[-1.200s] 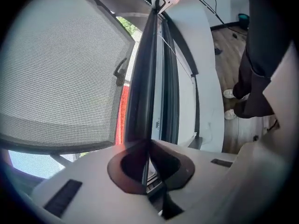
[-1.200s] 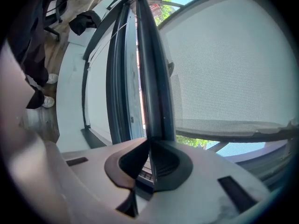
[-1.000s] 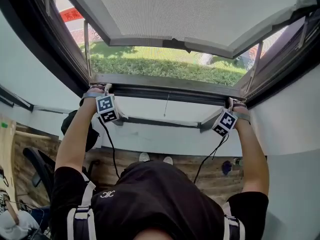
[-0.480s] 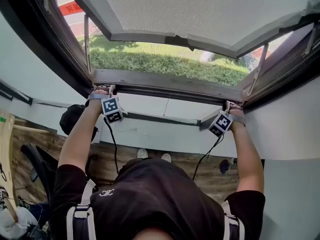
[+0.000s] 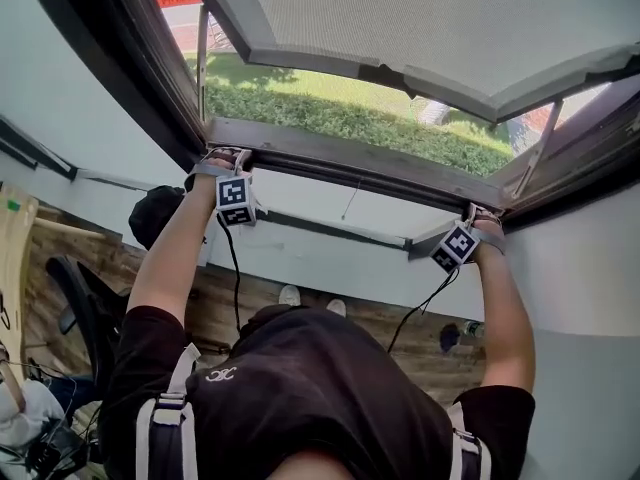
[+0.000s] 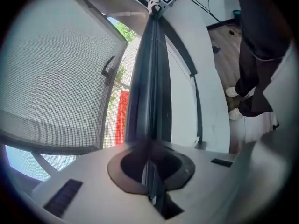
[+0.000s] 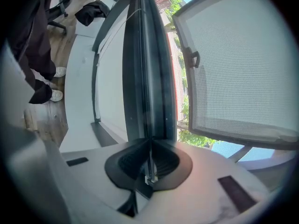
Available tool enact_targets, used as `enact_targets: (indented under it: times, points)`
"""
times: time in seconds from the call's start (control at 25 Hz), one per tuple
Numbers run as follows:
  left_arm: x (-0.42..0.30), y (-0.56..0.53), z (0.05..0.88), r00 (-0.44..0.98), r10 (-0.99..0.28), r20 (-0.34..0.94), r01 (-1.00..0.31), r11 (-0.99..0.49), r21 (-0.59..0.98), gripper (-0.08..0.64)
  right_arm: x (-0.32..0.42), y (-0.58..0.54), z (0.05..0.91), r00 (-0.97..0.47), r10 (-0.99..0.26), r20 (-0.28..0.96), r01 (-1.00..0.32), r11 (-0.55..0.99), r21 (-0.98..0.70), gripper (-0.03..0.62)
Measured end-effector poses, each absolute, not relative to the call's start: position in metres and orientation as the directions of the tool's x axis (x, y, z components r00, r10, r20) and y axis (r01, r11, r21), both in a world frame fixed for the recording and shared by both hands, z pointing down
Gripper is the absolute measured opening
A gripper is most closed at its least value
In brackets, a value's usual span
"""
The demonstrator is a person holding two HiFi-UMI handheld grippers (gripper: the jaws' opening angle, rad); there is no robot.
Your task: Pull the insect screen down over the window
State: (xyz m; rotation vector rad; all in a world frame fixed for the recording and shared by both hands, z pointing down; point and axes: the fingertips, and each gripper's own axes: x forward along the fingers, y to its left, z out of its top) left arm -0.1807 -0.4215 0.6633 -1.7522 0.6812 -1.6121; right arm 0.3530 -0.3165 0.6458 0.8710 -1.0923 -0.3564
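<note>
The operator, nearest the onlooker in a black short-sleeved shirt (image 5: 320, 388), stands on the brown plank floor (image 5: 215, 318) facing the window with both arms raised and spread. The left gripper (image 5: 226, 163) and the right gripper (image 5: 476, 218) each sit on one end of the dark grey metal pull bar (image 5: 350, 160) of the insect screen. In each gripper view the jaws are drawn nearly together, pinching a thin lip of that bar. From the pads the bar runs straight away toward the other gripper. The governing relation is this: the pull bar's long axis runs side to side across the window opening, crosswise to the downward pull. It lies directly in both grips, so neither hand is nearer than the other. In the head view the bar sits low in the opening, just above the white painted sill ledge (image 5: 290, 196). Whether it already touches the lower frame cannot be told, and the mesh above it cannot be made out against the daylight. Judgement: any remaining travel is short and straight down, and both ends should descend together to keep the bar level. Beyond the bar the grey-framed window sash (image 5: 420, 18) stands propped outward, and past it lies a green lawn (image 5: 330, 113).
</note>
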Motion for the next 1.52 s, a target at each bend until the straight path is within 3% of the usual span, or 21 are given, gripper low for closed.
enact_targets:
  times: [0.36, 0.68, 0.8, 0.84, 0.88, 0.92, 1.2, 1.28, 1.32, 1.52]
  points:
    - [-0.179, -0.419, 0.653, 0.078, -0.805, 0.589, -0.006, -0.591, -0.807, 0.028, 0.35, -0.32, 0.645, 0.451, -0.675, 0.584, -0.133, 0.596, 0.792, 0.025]
    - [-0.177, -0.418, 0.651, 0.066, -0.821, 0.568, -0.068, -0.571, -0.818, 0.035, 0.352, -0.323, 0.64, 0.334, -0.731, 0.595, -0.283, 0.524, 0.803, 0.023]
    - [-0.177, -0.418, 0.653, 0.062, -0.82, 0.569, -0.09, -0.572, -0.815, 0.024, 0.35, -0.32, 0.645, 0.276, -0.694, 0.665, -0.342, 0.576, 0.743, 0.031]
    - [-0.178, -0.417, 0.654, 0.064, -0.814, 0.577, -0.1, -0.581, -0.808, 0.025, 0.349, -0.315, 0.65, 0.258, -0.658, 0.707, -0.354, 0.617, 0.703, 0.041]
    - [-0.177, -0.416, 0.655, 0.069, -0.804, 0.59, -0.111, -0.594, -0.797, 0.025, 0.349, -0.31, 0.655, 0.242, -0.62, 0.747, -0.363, 0.655, 0.662, 0.164]
    - [-0.177, -0.416, 0.655, 0.078, -0.792, 0.605, -0.119, -0.61, -0.783, 0.026, 0.348, -0.308, 0.658, 0.234, -0.594, 0.77, -0.364, 0.681, 0.636, 0.219]
    - [-0.179, -0.41, 0.664, 0.113, -0.69, 0.715, -0.084, -0.724, -0.685, 0.047, 0.344, -0.308, 0.658, 0.274, -0.603, 0.749, -0.297, 0.688, 0.662, 0.238]
    - [-0.18, -0.396, 0.678, 0.114, -0.585, 0.803, -0.049, -0.81, -0.584, 0.287, 0.343, -0.307, 0.658, 0.281, -0.603, 0.747, -0.287, 0.69, 0.665, 0.245]
    - [-0.18, -0.393, 0.681, 0.111, -0.556, 0.823, -0.034, -0.83, -0.556, 0.325, 0.341, -0.307, 0.657, 0.279, -0.602, 0.748, -0.293, 0.688, 0.664, 0.245]
    - [-0.179, -0.397, 0.68, 0.103, -0.618, 0.779, -0.041, -0.785, -0.618, 0.311, 0.346, -0.308, 0.664, 0.309, -0.608, 0.731, -0.276, 0.678, 0.681, 0.263]
